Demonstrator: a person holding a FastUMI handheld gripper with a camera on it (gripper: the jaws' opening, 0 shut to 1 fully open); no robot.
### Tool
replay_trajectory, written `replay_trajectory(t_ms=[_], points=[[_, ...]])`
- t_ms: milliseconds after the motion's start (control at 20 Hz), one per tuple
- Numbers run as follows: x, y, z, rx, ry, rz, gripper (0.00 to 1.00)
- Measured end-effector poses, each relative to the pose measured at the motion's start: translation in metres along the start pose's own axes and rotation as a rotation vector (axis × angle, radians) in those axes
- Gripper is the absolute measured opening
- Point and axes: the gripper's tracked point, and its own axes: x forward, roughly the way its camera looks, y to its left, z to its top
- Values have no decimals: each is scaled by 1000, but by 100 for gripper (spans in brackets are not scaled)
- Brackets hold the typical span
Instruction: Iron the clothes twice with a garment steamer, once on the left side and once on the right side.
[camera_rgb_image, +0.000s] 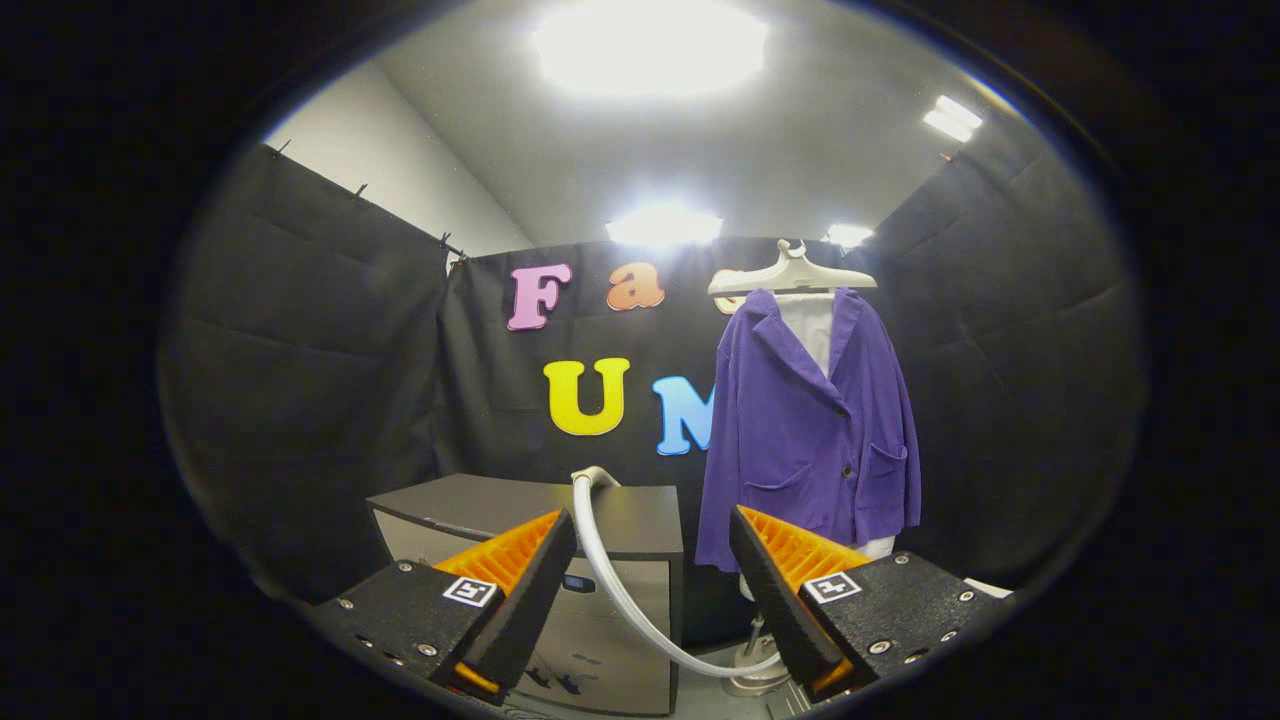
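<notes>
A purple jacket (810, 430) hangs over a white shirt (812, 328) on a pale hanger (792, 275), beyond my fingers and a little to the right. The steamer's white hose (622, 590) curves from the top of a grey cabinet (560, 520) down between my fingers toward a base (752, 678) on the floor. My gripper (652, 545) is open, with only the hose passing through the gap farther back. The steamer head is hidden.
The grey cabinet with drawers stands just ahead on the left. A stand pole (757, 632) runs down under the jacket to the floor base. Black cloth walls close the booth at the back and on both sides.
</notes>
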Motion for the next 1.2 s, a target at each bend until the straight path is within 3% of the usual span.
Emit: replay_trajectory(t_ms=[300,550,950,1200], points=[[31,23,23,45,63,88,95],[86,40,37,26,158,181,95],[188,55,60,3,248,250,95],[256,73,60,94,369,318,95]])
